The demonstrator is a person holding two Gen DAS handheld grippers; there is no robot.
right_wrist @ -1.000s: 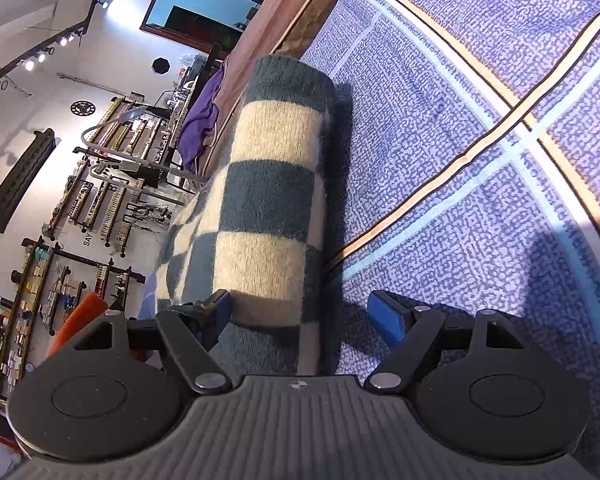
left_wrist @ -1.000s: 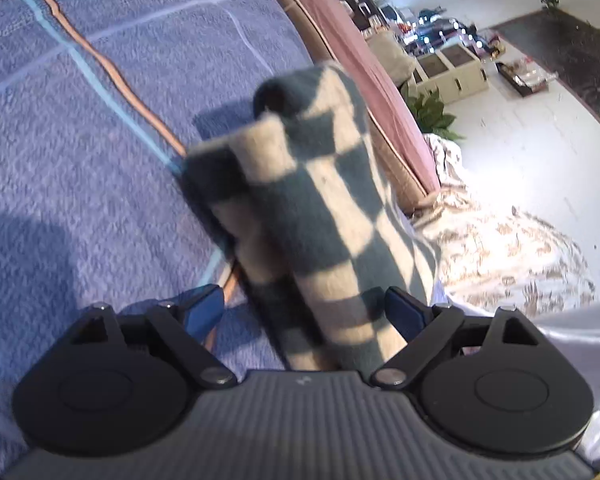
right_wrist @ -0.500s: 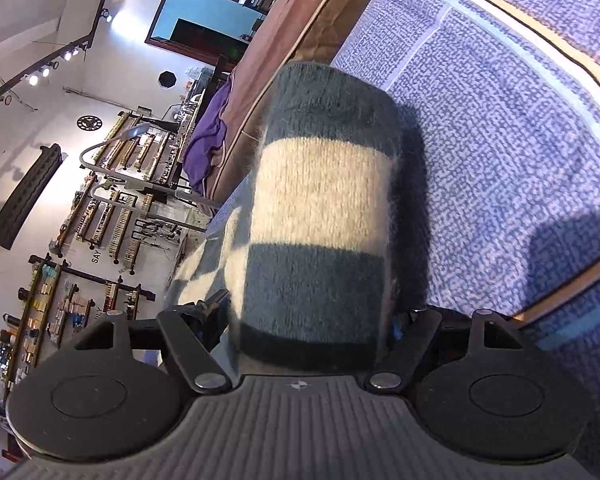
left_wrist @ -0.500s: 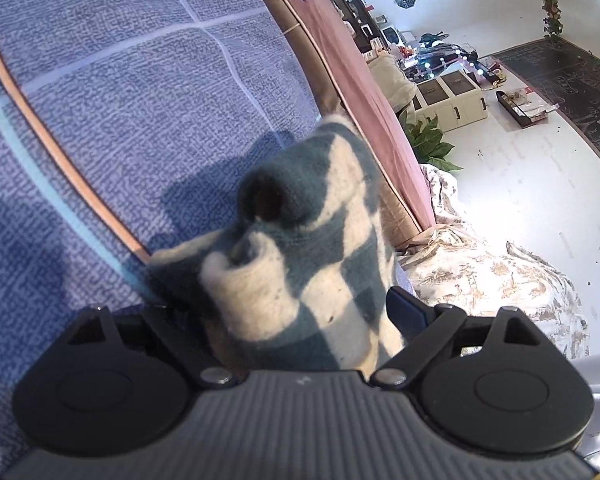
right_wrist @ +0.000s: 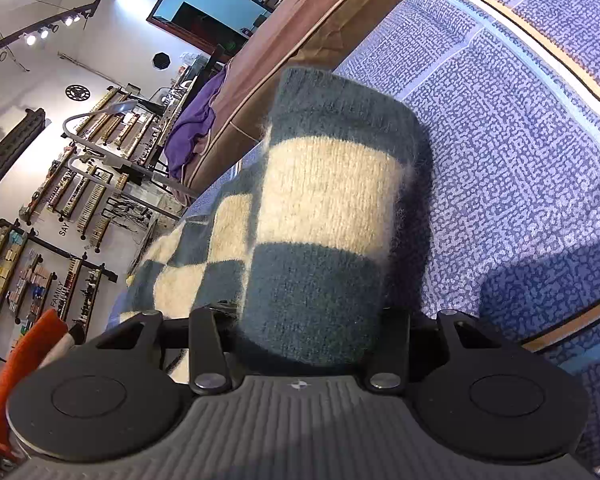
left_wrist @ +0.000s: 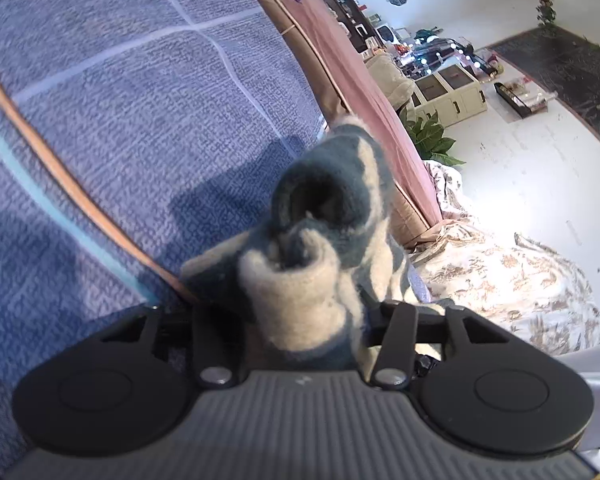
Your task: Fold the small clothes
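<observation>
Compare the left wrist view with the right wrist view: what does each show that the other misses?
Left only: the scarf's rolled open end, a plant, a cream cabinet and floral fabric on the floor.
Right only: the scarf's broad checked side, wall racks, a lamp and an orange item.
Both: the left tongs and right tongs each shut on the scarf, over the blue bedspread, with purple cloth at the bed's edge.

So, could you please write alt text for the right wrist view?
The right claw is shut on a fuzzy teal-and-cream checked sock, held above a purple patterned bedspread. A wall of shelves shows at left.
</observation>
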